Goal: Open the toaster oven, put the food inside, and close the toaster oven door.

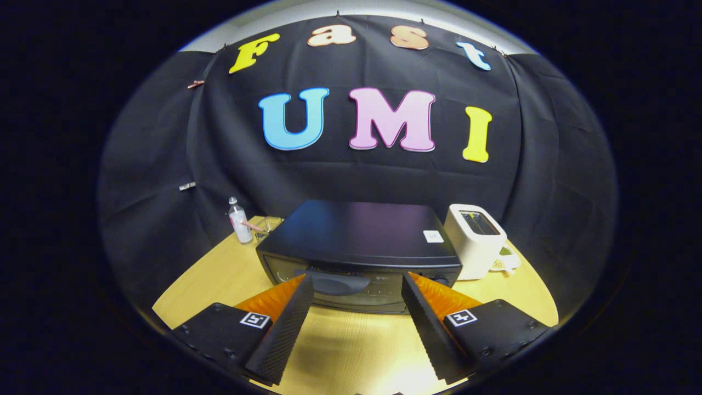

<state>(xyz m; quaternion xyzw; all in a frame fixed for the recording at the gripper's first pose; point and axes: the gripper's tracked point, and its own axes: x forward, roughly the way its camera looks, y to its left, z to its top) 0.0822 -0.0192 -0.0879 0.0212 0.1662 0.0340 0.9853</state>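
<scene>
Two fingers of the claw [357,285] stand spread, empty, near the shut black toaster oven [359,247]; risk, I judge: missing its door handle [340,284]; slipping off.

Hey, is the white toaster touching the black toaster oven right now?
Cannot tell. In the gripper view the white toaster stands right beside the black toaster oven, overlapping its corner, so neither contact nor a gap shows. The gripper is open.
</scene>
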